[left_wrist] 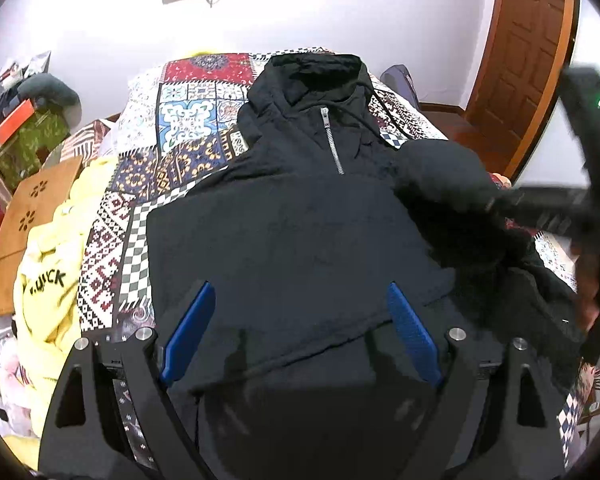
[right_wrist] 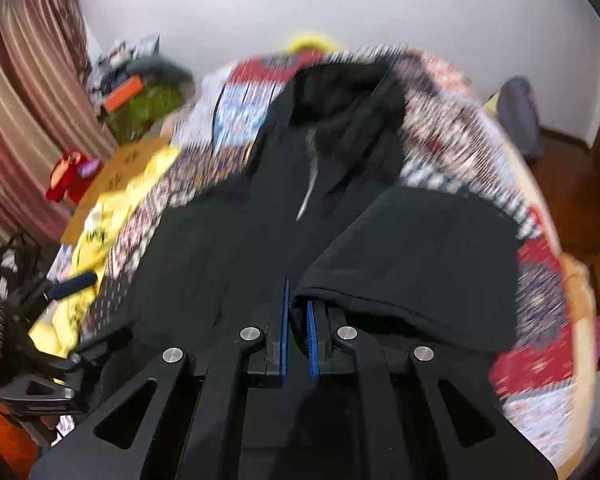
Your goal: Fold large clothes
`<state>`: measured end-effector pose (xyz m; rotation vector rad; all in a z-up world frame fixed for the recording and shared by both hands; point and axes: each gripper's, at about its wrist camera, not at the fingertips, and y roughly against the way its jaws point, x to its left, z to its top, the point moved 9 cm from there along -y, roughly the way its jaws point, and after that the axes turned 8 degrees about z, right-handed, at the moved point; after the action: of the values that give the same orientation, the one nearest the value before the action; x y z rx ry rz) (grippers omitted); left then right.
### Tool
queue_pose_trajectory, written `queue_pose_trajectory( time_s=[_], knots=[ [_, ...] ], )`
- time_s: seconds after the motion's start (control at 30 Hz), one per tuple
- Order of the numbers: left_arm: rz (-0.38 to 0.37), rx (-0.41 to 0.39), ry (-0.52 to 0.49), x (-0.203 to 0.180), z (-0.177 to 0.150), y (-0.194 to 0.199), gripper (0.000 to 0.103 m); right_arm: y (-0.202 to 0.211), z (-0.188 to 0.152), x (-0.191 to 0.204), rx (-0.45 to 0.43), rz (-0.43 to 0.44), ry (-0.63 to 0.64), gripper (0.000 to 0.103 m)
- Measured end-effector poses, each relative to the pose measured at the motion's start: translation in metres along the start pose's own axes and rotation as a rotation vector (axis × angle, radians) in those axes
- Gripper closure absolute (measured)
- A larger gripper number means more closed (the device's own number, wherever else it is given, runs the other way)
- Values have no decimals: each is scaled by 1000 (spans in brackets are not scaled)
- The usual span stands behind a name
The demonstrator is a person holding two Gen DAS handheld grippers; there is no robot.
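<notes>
The right gripper is pinched tight on the sleeve of the black hoodie, which lies flat on the patchwork quilt. The left gripper hangs wide open, holding nothing. The thin cloth could slip out — the fold would flop. The bed's right edge and the yellow top are close; the middle has room.

Left hand-held gripper: matte black linkage arms with triangular cut-outs, four round silver pivot pins, two ribbed blue pads.

Right hand-held gripper: same black frame, silver pins, blue pads with toothed edges. Its body carries a small green light.
</notes>
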<state>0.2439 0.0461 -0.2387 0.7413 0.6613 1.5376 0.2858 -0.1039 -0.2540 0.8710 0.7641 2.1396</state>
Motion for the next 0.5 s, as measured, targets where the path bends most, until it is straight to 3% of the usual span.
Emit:
queue_pose_trajectory(
  time_s=[0.27, 0.5],
  knots=[
    [0, 8, 29, 10, -11, 4, 15, -46, -45, 4, 177, -14, -24, 92],
    [-2, 14, 23, 8, -13, 5, 15, -36, -49, 3, 214, 29, -86, 89]
  ],
)
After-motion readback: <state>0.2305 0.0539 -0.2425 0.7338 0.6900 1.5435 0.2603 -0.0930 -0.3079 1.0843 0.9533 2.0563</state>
